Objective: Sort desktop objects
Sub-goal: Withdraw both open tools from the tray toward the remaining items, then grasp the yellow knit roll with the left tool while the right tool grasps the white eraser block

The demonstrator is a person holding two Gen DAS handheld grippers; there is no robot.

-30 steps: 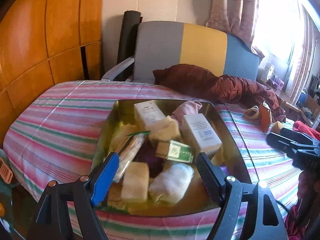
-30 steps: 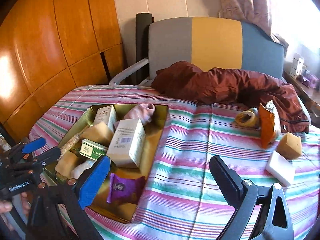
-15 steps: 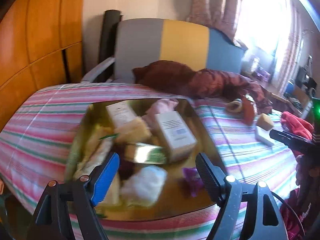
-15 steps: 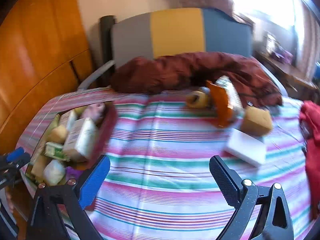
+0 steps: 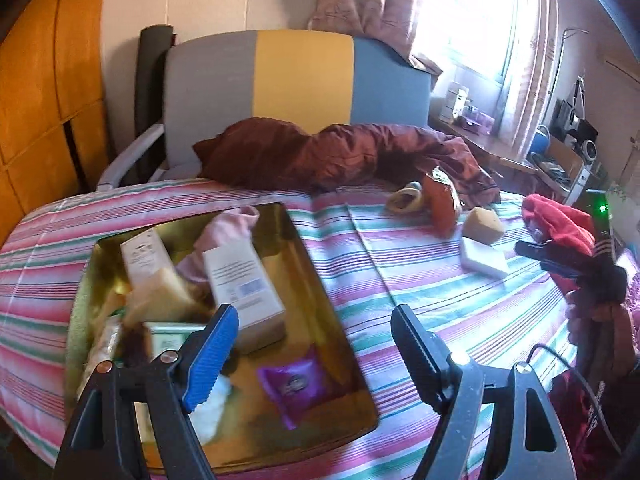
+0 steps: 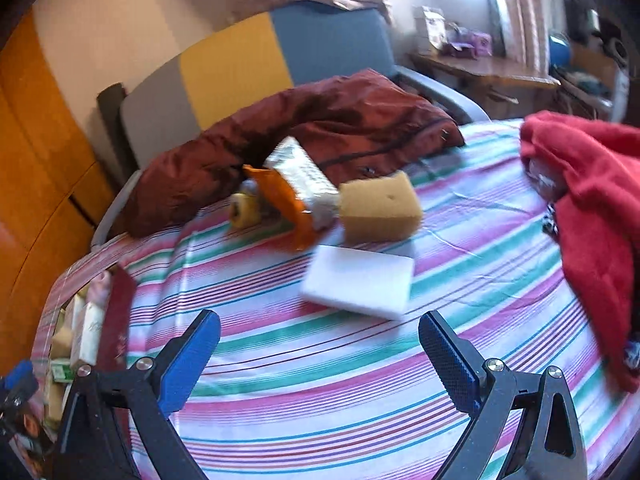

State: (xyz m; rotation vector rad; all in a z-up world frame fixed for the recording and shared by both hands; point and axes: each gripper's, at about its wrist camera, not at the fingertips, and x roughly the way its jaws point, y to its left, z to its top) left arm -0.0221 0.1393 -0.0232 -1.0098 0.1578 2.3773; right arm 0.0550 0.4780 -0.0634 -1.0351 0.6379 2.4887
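- Left gripper (image 5: 314, 326): jaws spread wide and holding nothing, poised above the near right part of the shallow gold metal tray (image 5: 320, 280), which lies on the pink, green and white striped tablecloth (image 5: 400, 264).
- Tray contents: two white cardboard boxes (image 5: 244, 280), a pale pink cloth (image 5: 228, 228), a tan sponge block (image 5: 160, 292) and a purple foil sachet (image 5: 294, 380); items at the tray's near left are blurred and cannot be told apart.
- Right gripper (image 6: 320, 346): jaws likewise wide apart and empty, held over bare cloth with the flat white foam block (image 6: 360, 282) just beyond them.
- Behind the block: a tan cube sponge (image 6: 380, 206), touching an orange and silver snack packet (image 6: 298, 188); a yellow tape roll (image 6: 244, 206) sits beside the packet.
- Surroundings: a maroon quilted jacket (image 6: 312, 120) heaped along the far table edge, a red fleece garment (image 6: 592, 200) to the right, and a grey, yellow and blue chair back (image 5: 300, 76) behind.
- Change over the last second: the right gripper has swung away from the tray to face the white block; the left gripper's view has shifted rightward across the tray.
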